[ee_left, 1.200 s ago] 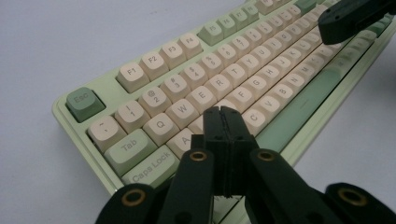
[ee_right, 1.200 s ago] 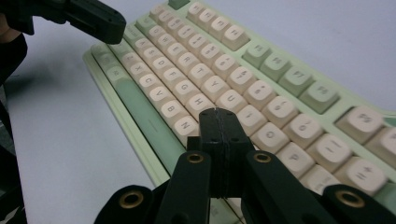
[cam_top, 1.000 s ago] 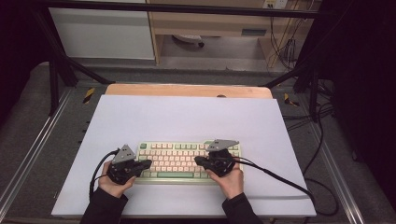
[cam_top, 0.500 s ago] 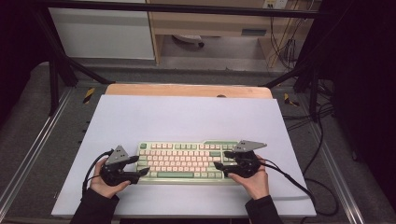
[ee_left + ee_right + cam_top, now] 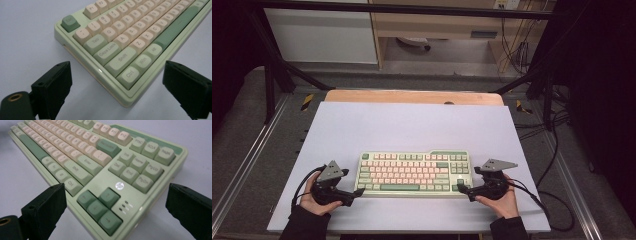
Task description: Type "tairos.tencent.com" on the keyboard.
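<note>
While both tools gape wide and hold nothing, the keyboard (image 5: 414,173) lies between the left gripper (image 5: 357,192) and right gripper (image 5: 463,190). Up close, the right gripper's camera shows a small round logo (image 5: 119,185).

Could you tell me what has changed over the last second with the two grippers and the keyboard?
Both grippers have drawn apart off the keyboard: the left gripper out to its left front corner, the right gripper out to its right front corner. Both are open, each corner lying between its fingers. The keyboard has stayed in place on the white mat.
</note>
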